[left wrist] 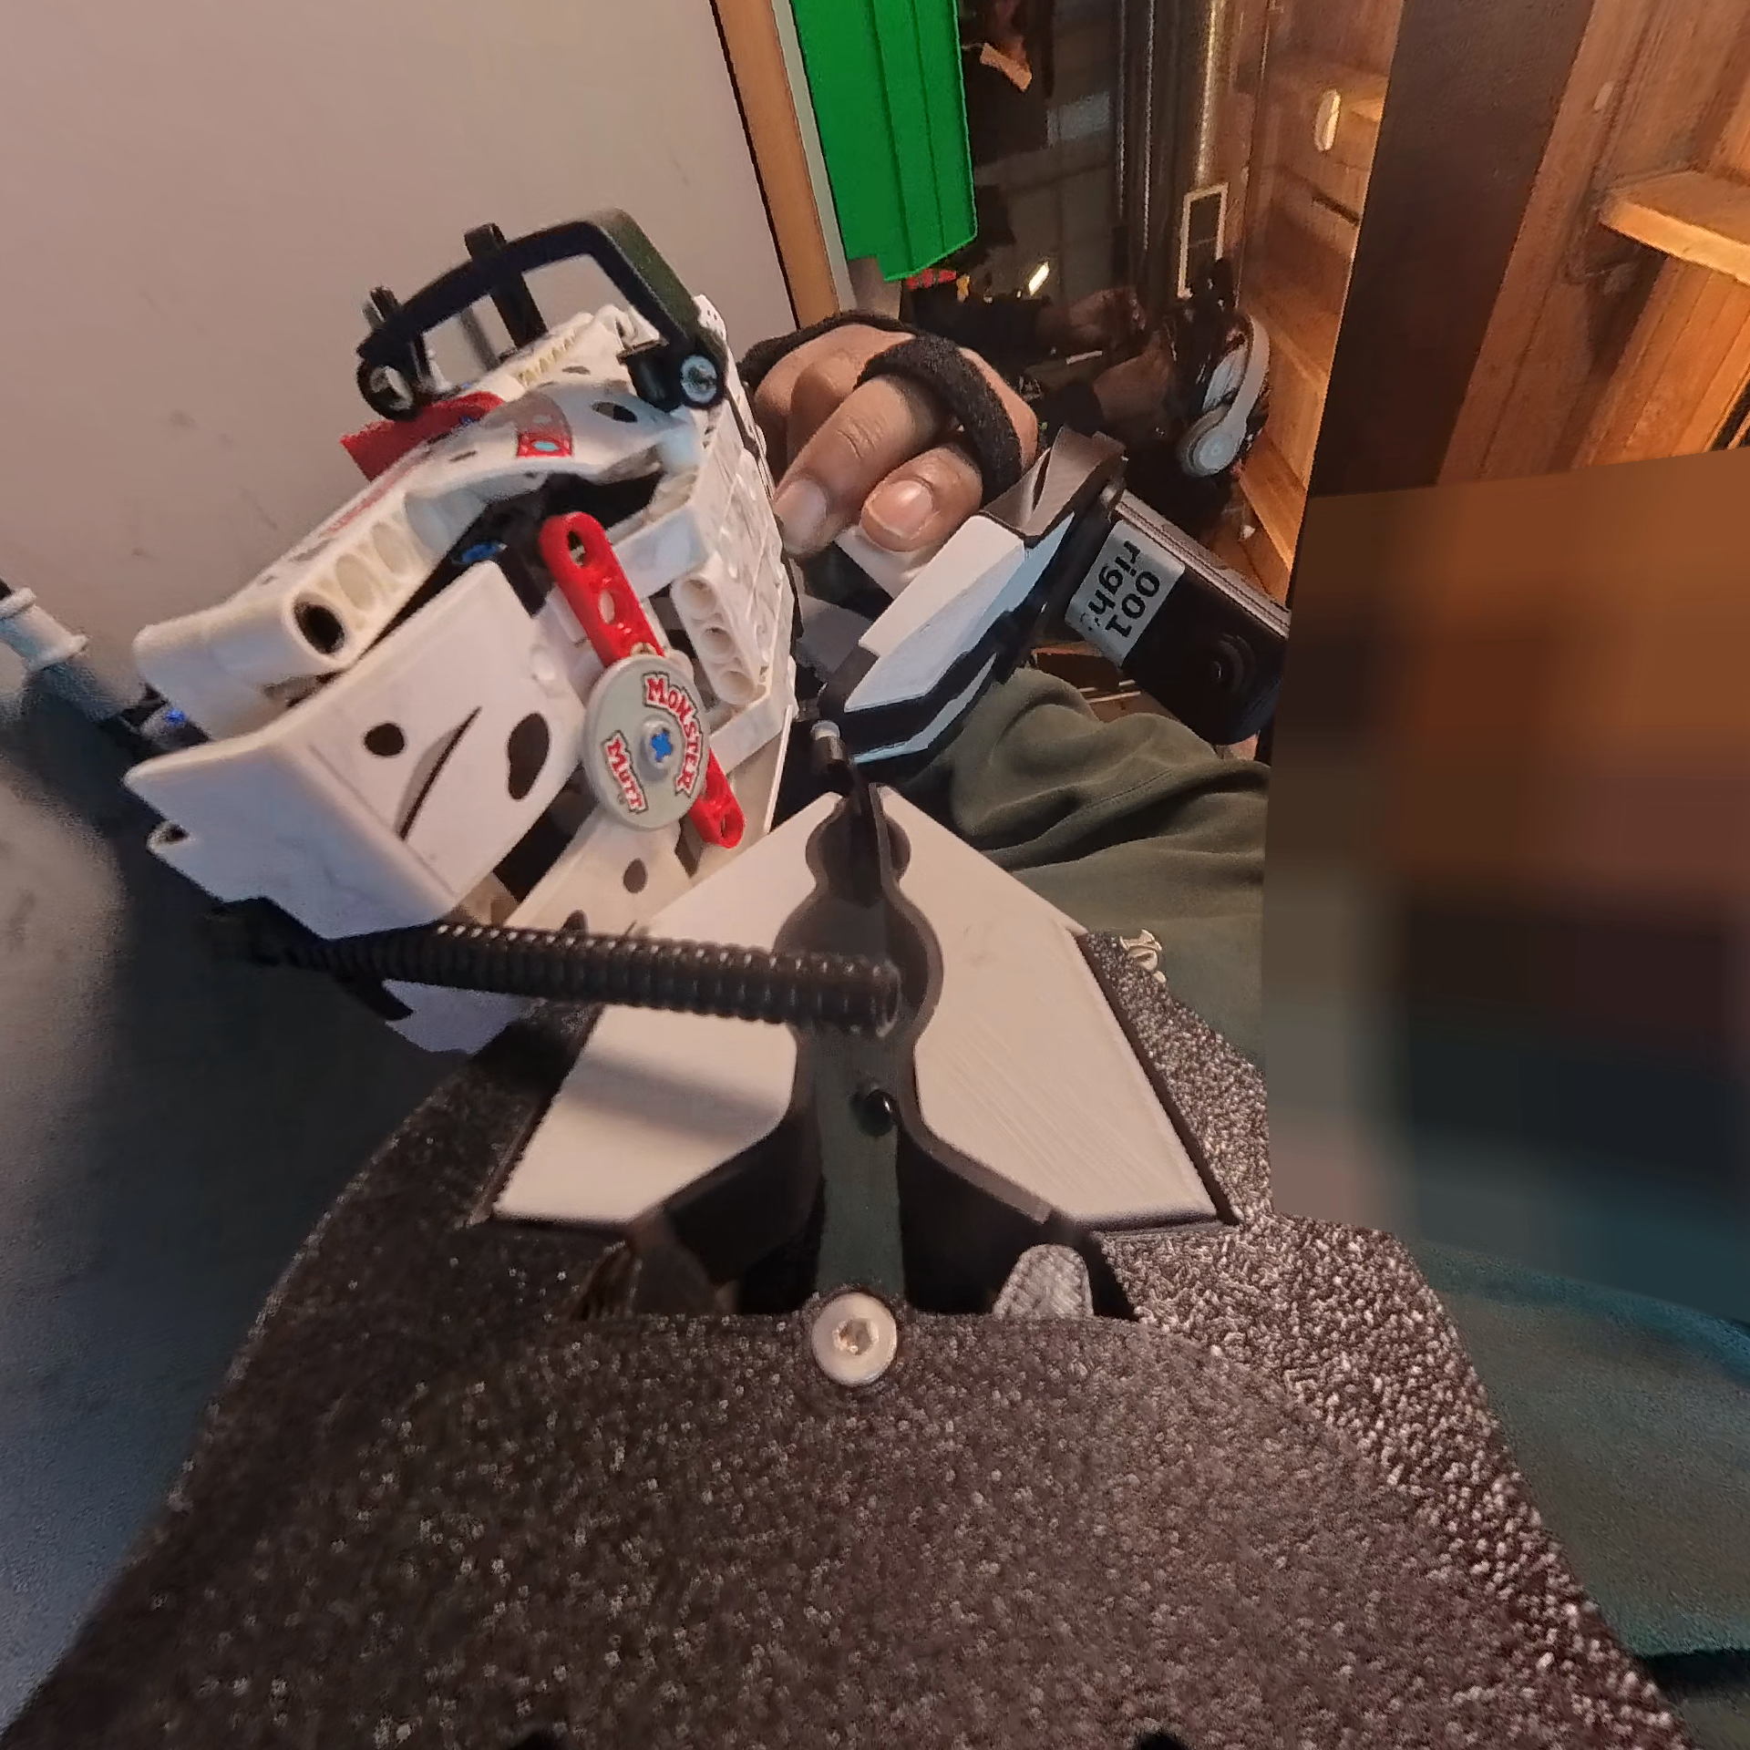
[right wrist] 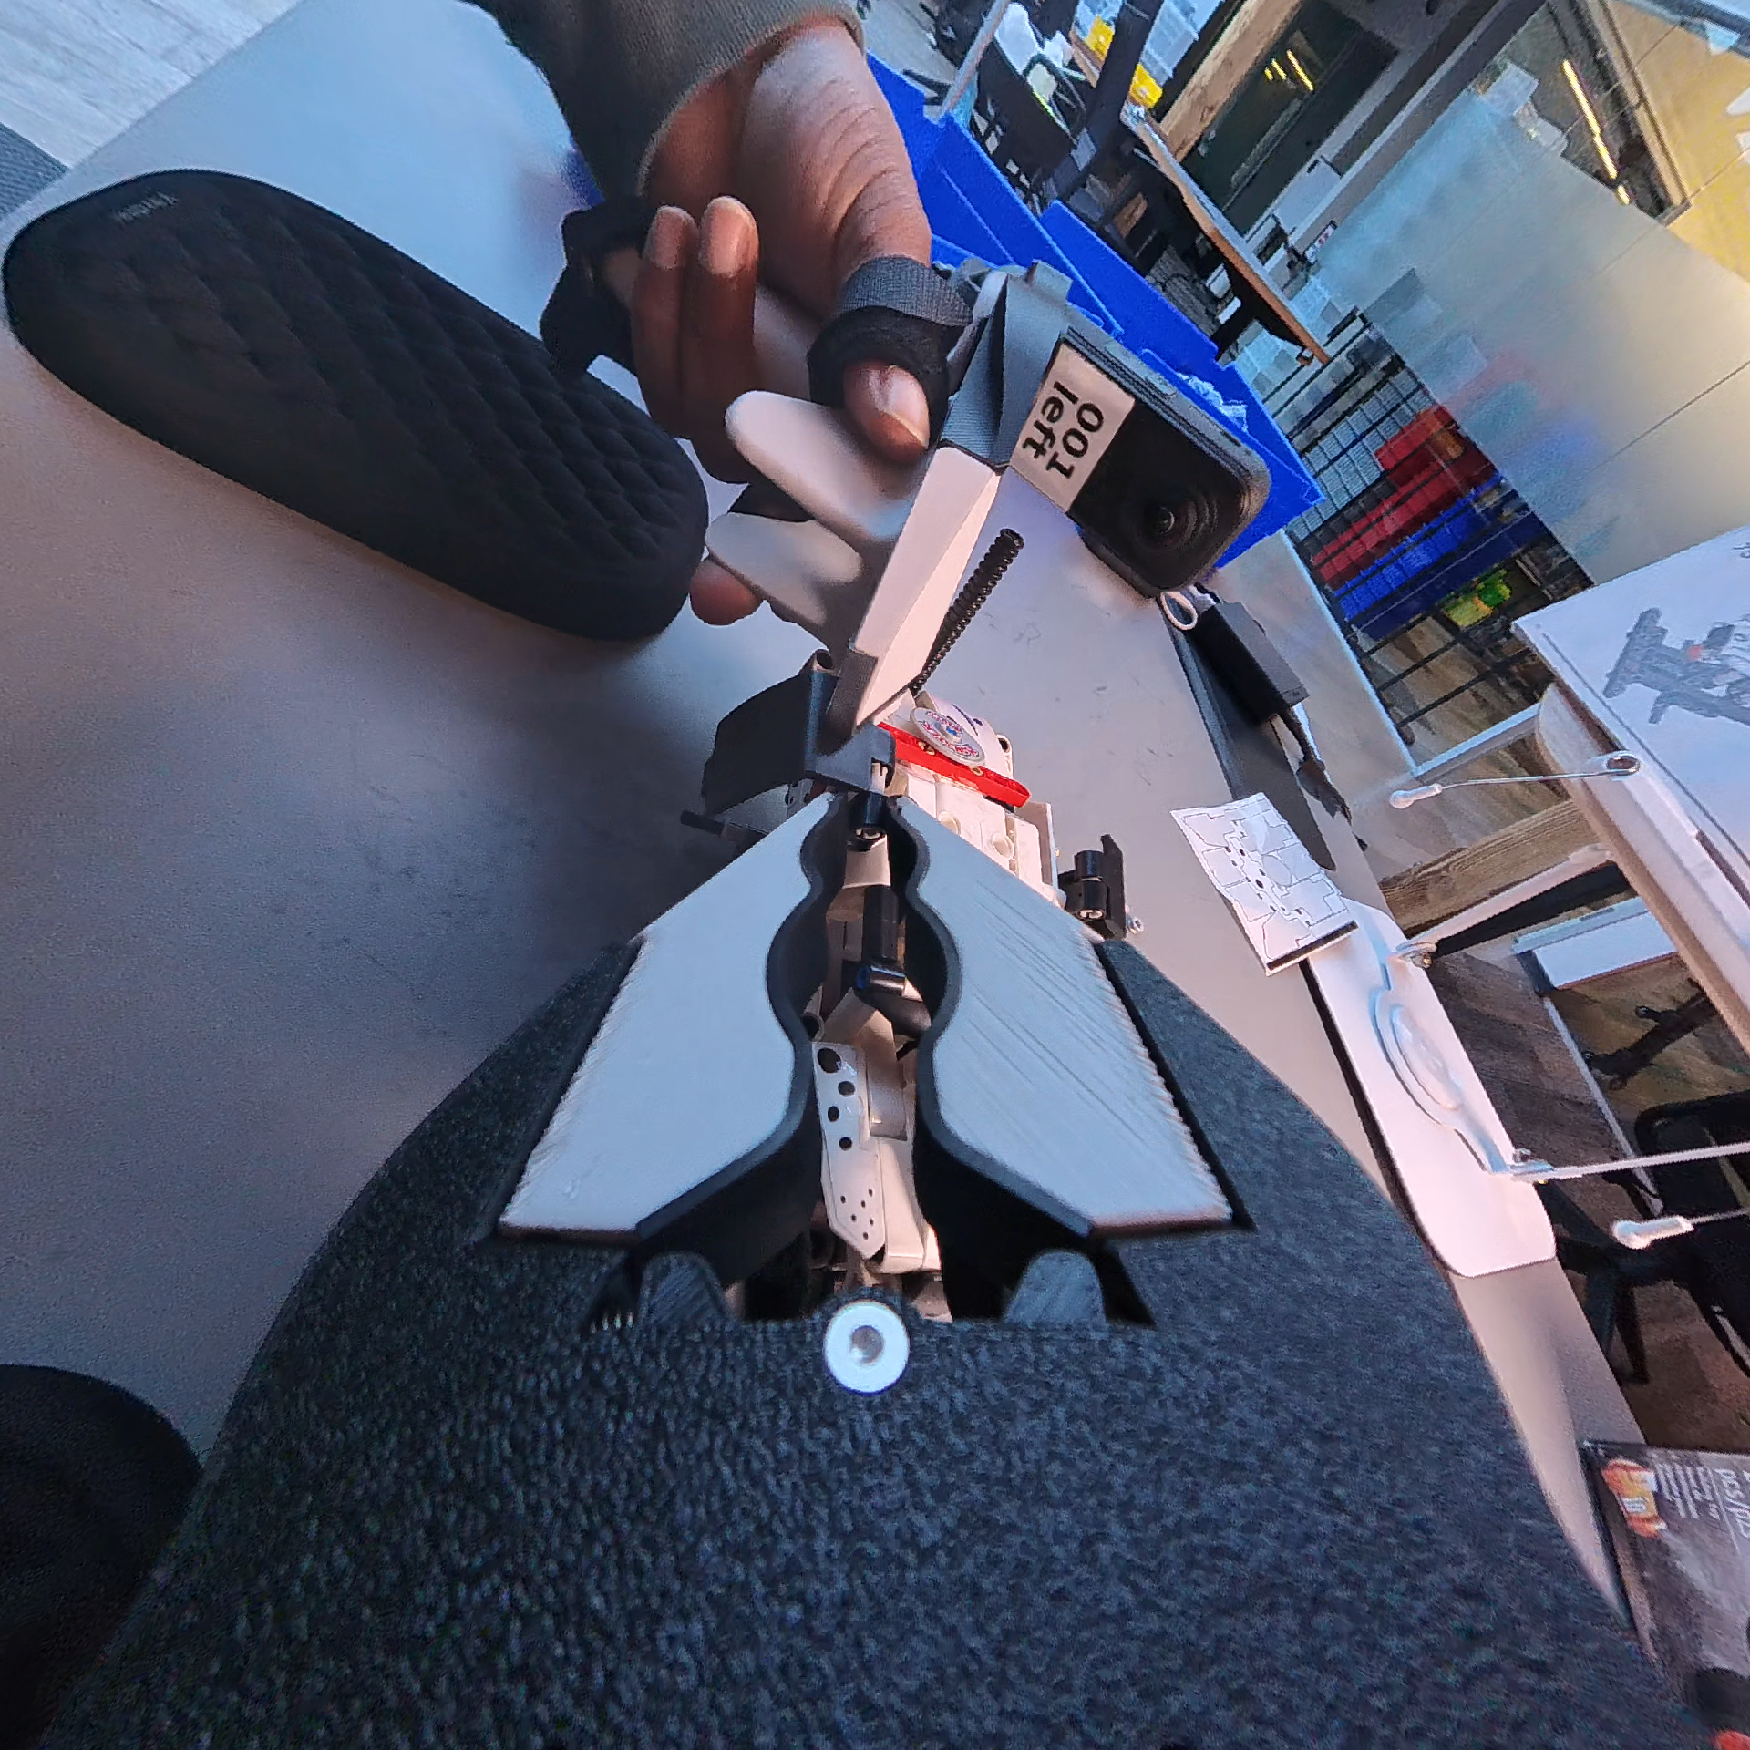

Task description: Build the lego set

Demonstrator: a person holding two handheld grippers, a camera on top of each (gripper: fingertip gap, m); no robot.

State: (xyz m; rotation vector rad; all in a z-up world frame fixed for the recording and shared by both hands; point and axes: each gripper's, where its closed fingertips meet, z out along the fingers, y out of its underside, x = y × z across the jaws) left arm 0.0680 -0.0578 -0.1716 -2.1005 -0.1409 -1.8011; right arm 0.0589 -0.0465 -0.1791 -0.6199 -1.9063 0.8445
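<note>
two handheld grippers meet over one white lego model. nearest in the left wrist view, the left gripper has its jaws drawn narrow, pinching a thin black pin at the tips; one black ribbed hose crosses its fingers. just beyond, the lego model hangs tilted in the air – one red beam with one round grey disc, one black frame on top. behind it a hand grips the right gripper.

in the right wrist view, the right gripper is closed narrowly on the model's black parts above one grey table. farther off lie one black pad, one sticker sheet and blue bins.
</note>
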